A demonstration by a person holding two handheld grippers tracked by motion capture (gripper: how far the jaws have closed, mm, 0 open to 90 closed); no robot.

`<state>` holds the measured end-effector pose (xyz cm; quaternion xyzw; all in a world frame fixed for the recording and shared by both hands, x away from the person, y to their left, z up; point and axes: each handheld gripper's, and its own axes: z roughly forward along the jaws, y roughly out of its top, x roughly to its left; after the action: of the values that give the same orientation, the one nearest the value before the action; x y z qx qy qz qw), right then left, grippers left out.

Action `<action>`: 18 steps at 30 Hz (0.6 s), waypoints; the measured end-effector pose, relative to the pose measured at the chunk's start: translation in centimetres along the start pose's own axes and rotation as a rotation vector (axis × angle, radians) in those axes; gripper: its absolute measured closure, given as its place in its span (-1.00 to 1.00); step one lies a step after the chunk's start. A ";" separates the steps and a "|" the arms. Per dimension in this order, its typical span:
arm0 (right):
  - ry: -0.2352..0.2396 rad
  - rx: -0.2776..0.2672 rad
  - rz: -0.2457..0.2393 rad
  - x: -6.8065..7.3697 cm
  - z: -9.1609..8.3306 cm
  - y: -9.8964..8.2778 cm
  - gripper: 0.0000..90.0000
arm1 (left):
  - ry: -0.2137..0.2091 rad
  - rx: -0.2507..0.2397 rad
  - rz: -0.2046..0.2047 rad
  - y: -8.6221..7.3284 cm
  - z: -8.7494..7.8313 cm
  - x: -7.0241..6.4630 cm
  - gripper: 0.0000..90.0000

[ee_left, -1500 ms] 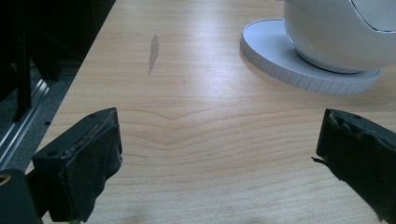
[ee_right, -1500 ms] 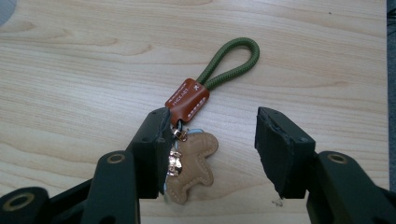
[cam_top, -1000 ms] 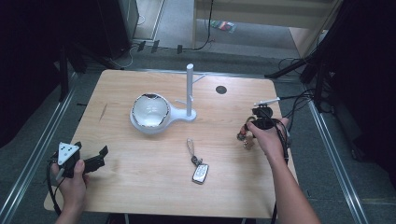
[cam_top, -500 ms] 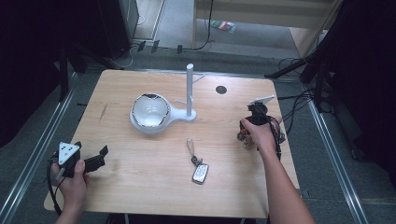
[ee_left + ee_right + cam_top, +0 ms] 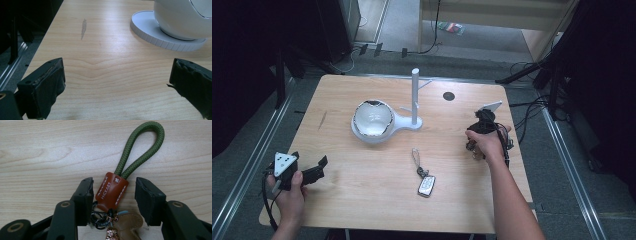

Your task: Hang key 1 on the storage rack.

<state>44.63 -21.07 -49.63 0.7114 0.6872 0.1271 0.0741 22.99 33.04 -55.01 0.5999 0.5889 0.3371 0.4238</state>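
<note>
Currently I am in the grasp step: the right gripper straddles a keychain lying on the table, jaws closing in around its brown leather tab, pads not yet pressing. Next I need a firm, centred pinch on the tab before lifting. The keychain carries a green cord loop, dark rings and a trinket. The left gripper rests spread and holds nothing.

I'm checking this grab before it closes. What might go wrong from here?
The right gripper has been closing around the brown leather tab, but its pads aren't pressing yet, and the left pad sits nearer, so it may nudge the tab aside. The metal rings below could catch on that jaw.
</note>
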 end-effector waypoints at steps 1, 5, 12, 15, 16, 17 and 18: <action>-0.005 0.009 0.007 0.2 -0.1 0.2 0.18 | 0.000 0.000 0.000 0.0 0.0 0.0 -0.99; -0.032 0.031 0.017 0.5 0.0 0.5 0.24 | 0.001 0.000 0.000 0.0 0.0 0.0 -0.99; -0.046 0.047 0.035 0.6 0.3 0.8 0.33 | -0.002 0.002 0.000 0.0 0.0 0.0 -0.99; -0.036 0.063 0.044 0.6 0.5 0.9 0.40 | -0.003 0.004 0.002 0.0 0.0 0.0 -0.99; -0.034 0.066 0.044 0.6 0.6 0.9 0.42 | -0.002 0.003 0.003 0.0 0.0 0.0 -0.99; -0.036 0.064 0.043 0.6 0.6 0.8 0.44 | -0.002 0.003 0.003 0.0 0.0 0.0 -0.99; -0.036 0.064 0.043 0.6 0.6 0.8 0.44 | -0.001 0.001 0.002 0.0 0.0 0.0 -0.99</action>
<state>45.61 -20.43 -49.90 0.7302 0.6740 0.0938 0.0607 22.97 33.01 -55.01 0.6007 0.5885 0.3370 0.4235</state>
